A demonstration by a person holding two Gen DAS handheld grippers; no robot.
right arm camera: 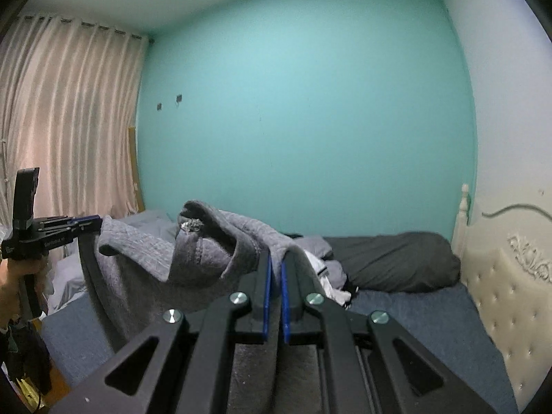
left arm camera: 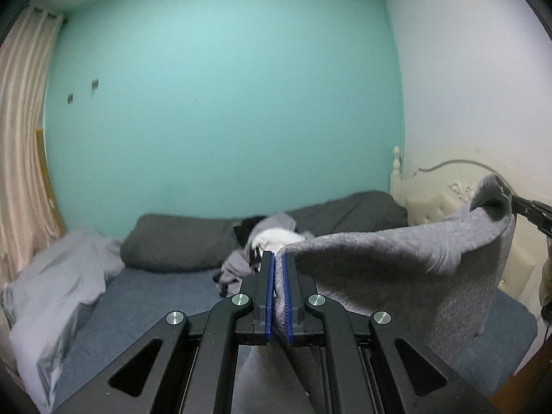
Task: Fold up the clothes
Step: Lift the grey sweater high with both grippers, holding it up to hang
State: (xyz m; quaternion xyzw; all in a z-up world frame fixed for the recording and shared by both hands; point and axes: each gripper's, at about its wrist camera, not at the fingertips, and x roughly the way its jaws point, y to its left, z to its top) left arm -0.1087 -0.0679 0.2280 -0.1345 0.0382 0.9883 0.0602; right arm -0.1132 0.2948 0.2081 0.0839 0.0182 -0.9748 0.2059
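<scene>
Both grippers, left [left arm camera: 278,276] and right [right arm camera: 275,283], clamped on sweater [left arm camera: 396,269] | held over bed [left arm camera: 155,296] | I'd keep edge taut, lower toward 12 o'clock evenly

Grey garment [left arm camera: 396,269]: fuzzy, matt knit cloth. Left tool [left arm camera: 277,296]: matt black plastic, blue ribbed pads, shiny metal screws. Headboard [right arm camera: 500,276]: cream, tufted, slight sheen. Curtain [right arm camera: 69,120]: soft, pleated cloth.

the sweater [left arm camera: 396,269] is plain mid grey and fuzzy. each claw [left arm camera: 277,269] is black with bright blue pads [right arm camera: 267,296]. the wall [left arm camera: 224,103] is flat turquoise, the curtain [right arm camera: 65,120] pale pink with soft vertical stripes. dark charcoal pillows [left arm camera: 179,245] lie on a slate-blue bed [right arm camera: 414,314] with a cream tufted headboard [right arm camera: 500,293].
</scene>
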